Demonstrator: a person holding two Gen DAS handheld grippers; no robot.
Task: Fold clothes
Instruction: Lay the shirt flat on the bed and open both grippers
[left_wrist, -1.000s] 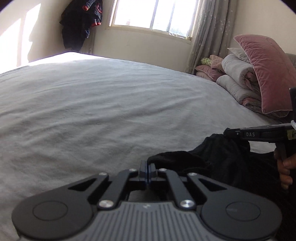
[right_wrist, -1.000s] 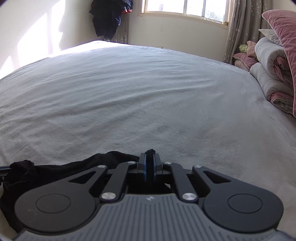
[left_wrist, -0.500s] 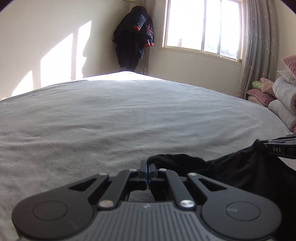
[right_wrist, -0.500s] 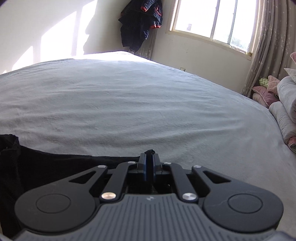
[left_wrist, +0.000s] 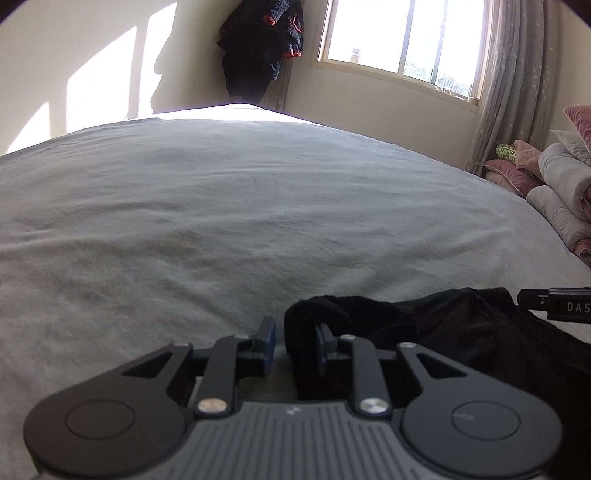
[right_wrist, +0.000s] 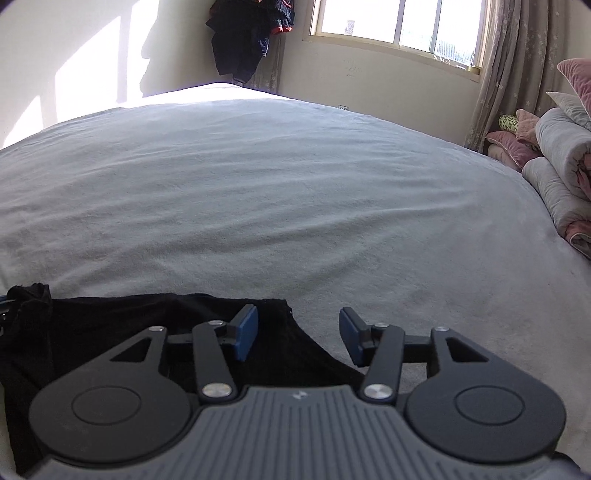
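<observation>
On the near edge of a wide grey bed (left_wrist: 229, 206) both tongs point forward and slanting down toward the mattress, low over a black garment (right_wrist: 122, 332) that lies spread flat across the sheet at the bottom of both views. The left tongs (left_wrist: 293, 345) have their jaws opening, with a bunched fold of the black cloth standing between the blue pads; the fold lies against the right-hand pad while the left-hand pad is clear of it, so nothing is pinched. The right tongs (right_wrist: 298, 334) are also opening, wider, and the garment's right-hand corner lies beneath the gap between the pads without either pad pressing it; the right-hand pad hangs over bare sheet. From the left wrist view the tip of the other tongs, marked with white letters, shows at the right edge just beyond the cloth. From the right wrist view the garment's far edge runs nearly straight to the left, ending in a small raised bunch at the picture's left border. Beyond the garment the bed is bare and lightly wrinkled. At its right side rest a folded quilt (right_wrist: 557, 173) and pink pillows (left_wrist: 509, 173). A dark jacket (left_wrist: 258, 48) hangs in the far corner beside a bright window (right_wrist: 399, 22) with a pale curtain (left_wrist: 513, 74).
</observation>
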